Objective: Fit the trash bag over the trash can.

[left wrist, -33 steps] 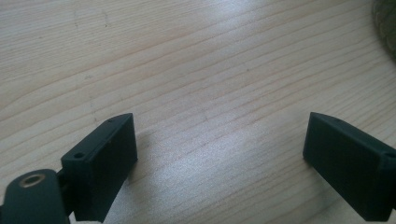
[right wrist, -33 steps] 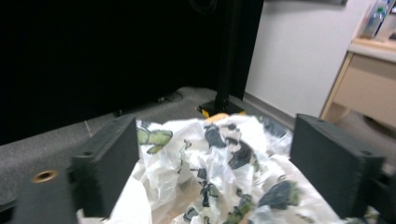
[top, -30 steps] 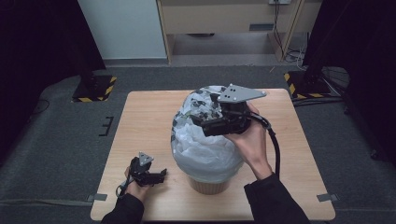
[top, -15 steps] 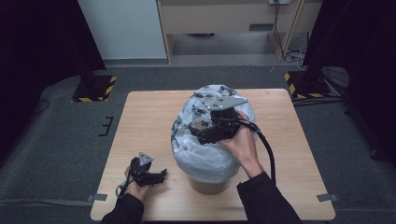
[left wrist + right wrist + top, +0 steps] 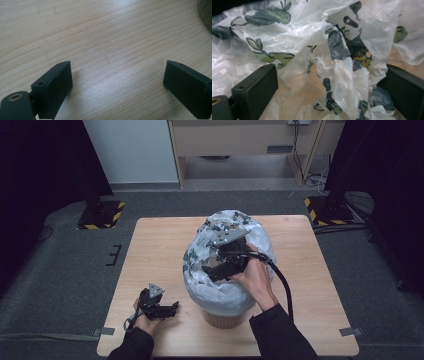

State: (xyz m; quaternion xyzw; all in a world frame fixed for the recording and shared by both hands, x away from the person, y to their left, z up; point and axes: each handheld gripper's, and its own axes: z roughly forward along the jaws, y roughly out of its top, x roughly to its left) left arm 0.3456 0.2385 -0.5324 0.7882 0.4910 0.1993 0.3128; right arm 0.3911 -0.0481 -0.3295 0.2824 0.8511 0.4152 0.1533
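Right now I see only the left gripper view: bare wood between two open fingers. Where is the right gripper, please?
Observer: The right gripper sits on top of a leaf-printed plastic bag that covers a tan container.
Operator: Are its fingers open?
Observer: Yes. Its fingers have just been opening, and loose bag film hangs between them.
Operator: And where is my left gripper on the table?
Observer: The left gripper rests on the table, left of the container and apart from it.

1. The left gripper hovers low above a pale wooden table, its two black jaws set wide apart.
2. Bare wood grain lies between them.
3. A greenish-brown rounded edge shows top right.
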